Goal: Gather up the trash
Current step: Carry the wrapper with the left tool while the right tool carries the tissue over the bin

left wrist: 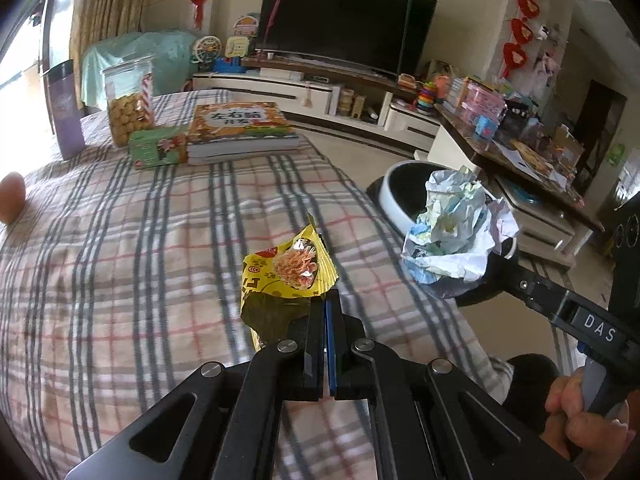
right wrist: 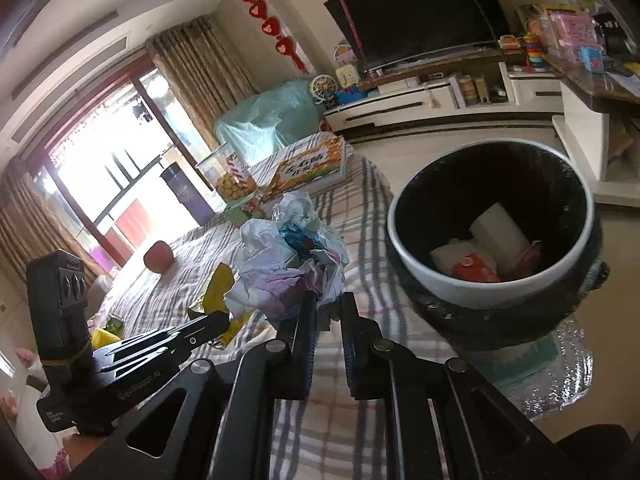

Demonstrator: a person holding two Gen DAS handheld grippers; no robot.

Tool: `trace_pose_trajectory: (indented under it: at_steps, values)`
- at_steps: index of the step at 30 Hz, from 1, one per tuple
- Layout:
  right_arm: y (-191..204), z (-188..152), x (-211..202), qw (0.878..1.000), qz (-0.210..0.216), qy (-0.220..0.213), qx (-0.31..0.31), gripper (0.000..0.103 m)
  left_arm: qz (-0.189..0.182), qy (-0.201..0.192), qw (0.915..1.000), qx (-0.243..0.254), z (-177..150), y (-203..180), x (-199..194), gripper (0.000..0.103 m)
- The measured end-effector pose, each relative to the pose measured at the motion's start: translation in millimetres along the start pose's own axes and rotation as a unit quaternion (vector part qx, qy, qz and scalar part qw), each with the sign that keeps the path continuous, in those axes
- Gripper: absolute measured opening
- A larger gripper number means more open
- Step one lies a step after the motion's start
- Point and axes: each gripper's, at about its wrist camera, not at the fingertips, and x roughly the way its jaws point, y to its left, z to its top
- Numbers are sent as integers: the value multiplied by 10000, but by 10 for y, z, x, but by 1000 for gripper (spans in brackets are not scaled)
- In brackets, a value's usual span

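Note:
My left gripper [left wrist: 325, 300] is shut on a yellow snack wrapper [left wrist: 284, 272] and holds it above the plaid tablecloth [left wrist: 140, 248]. My right gripper [right wrist: 325, 300] is shut on a crumpled wad of white and blue paper [right wrist: 288, 256], held above the table's right edge; the wad also shows in the left wrist view [left wrist: 452, 224]. A round bin [right wrist: 492, 280] with a white rim and black inside stands on the floor right of the table, holding white and orange packets. In the right wrist view the yellow wrapper [right wrist: 218, 292] and left gripper sit left of the paper wad.
At the table's far end stand a stack of books [left wrist: 240, 128], a green box [left wrist: 158, 148], a clear cookie jar [left wrist: 130, 108] and a purple cup [left wrist: 66, 112]. An apple [right wrist: 159, 256] lies on the cloth. A TV cabinet [left wrist: 320, 92] and cluttered side table [left wrist: 520, 140] stand beyond.

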Motion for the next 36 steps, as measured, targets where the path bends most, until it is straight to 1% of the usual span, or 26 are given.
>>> trace_pose_trajectory:
  at_steps: [9, 18, 36]
  values:
    - [-183, 49, -197, 9995, -183, -213, 152, 12, -120, 14, 9997, 219, 48, -205, 69, 0]
    - [-350, 112, -331, 9986, -314, -350, 240, 12, -187, 24, 9991, 367, 141, -329, 177, 0]
    - [-573, 221, -432, 9965, -625, -458, 327, 12, -346, 42, 9976, 597, 327, -566, 412, 0]
